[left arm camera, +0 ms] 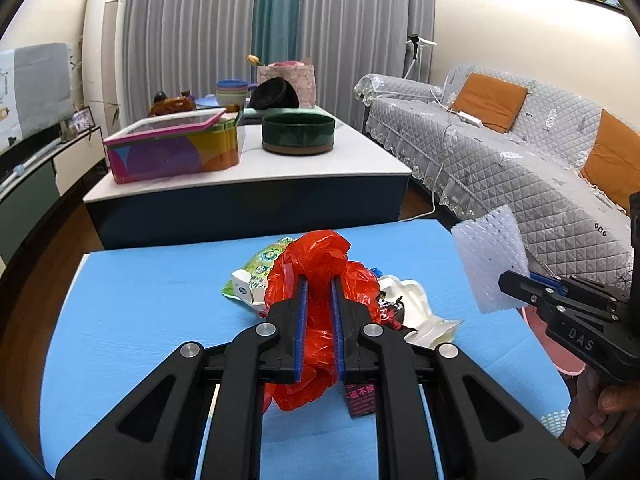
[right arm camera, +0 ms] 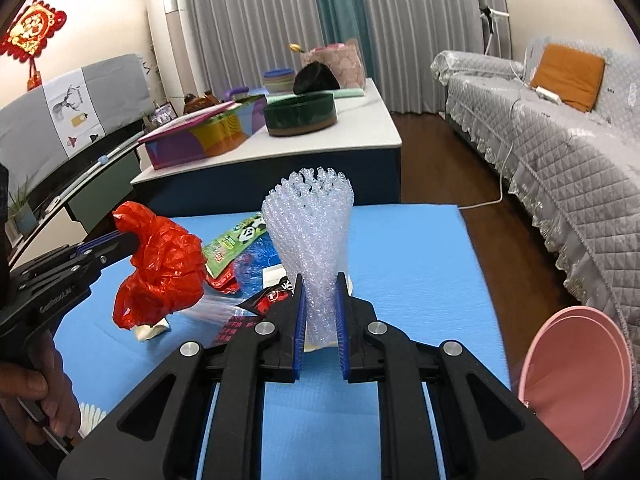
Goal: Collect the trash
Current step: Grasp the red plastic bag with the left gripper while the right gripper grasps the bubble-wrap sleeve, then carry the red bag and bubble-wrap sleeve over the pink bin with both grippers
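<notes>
My left gripper (left arm camera: 319, 284) is shut on a crumpled red plastic bag (left arm camera: 320, 264) and holds it above the blue mat (left arm camera: 140, 300); the bag also shows in the right wrist view (right arm camera: 160, 272). My right gripper (right arm camera: 320, 280) is shut on a sheet of clear bubble wrap (right arm camera: 310, 224), which also shows at the right of the left wrist view (left arm camera: 494, 260). More trash lies on the mat: a green panda wrapper (right arm camera: 236, 240), a white wrapper (left arm camera: 412, 304) and a black-and-red packet (right arm camera: 272, 294).
A pink basin (right arm camera: 576, 380) stands at the mat's right edge. Behind the mat is a white-topped coffee table (left arm camera: 360, 160) with a colourful tin (left arm camera: 172, 148) and a green round box (left arm camera: 298, 134). A grey-covered sofa (left arm camera: 520, 168) lies to the right.
</notes>
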Demonstrator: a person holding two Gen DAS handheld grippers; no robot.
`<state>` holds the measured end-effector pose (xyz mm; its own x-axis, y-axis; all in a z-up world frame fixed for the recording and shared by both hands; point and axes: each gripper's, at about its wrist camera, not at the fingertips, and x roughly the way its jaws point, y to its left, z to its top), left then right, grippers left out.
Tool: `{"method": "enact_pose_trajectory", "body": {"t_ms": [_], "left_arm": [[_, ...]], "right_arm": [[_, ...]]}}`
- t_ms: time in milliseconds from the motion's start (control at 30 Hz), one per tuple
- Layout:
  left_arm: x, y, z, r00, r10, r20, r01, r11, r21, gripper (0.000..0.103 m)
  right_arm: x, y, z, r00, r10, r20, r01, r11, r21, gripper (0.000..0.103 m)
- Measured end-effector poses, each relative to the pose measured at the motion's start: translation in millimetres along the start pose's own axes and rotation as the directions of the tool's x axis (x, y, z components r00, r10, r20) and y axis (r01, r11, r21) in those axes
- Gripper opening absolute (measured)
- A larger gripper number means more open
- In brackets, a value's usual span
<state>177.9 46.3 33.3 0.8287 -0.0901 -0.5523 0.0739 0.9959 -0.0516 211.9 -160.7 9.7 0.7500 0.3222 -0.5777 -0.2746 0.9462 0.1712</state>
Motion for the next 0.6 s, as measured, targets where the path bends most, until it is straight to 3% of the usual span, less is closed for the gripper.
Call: {"method": "enact_pose_trajectory", "body": {"t_ms": [600], "left_arm": [[-33.1,-36.3,5.4,0.999,-0.013,0.047,0.011,0.999,0.03,0.011]], "right_arm": [[-57.9,-18.5,-5.2,0.997,-0.042,0.066,0.041,0.999,0.016,0.014]]}}
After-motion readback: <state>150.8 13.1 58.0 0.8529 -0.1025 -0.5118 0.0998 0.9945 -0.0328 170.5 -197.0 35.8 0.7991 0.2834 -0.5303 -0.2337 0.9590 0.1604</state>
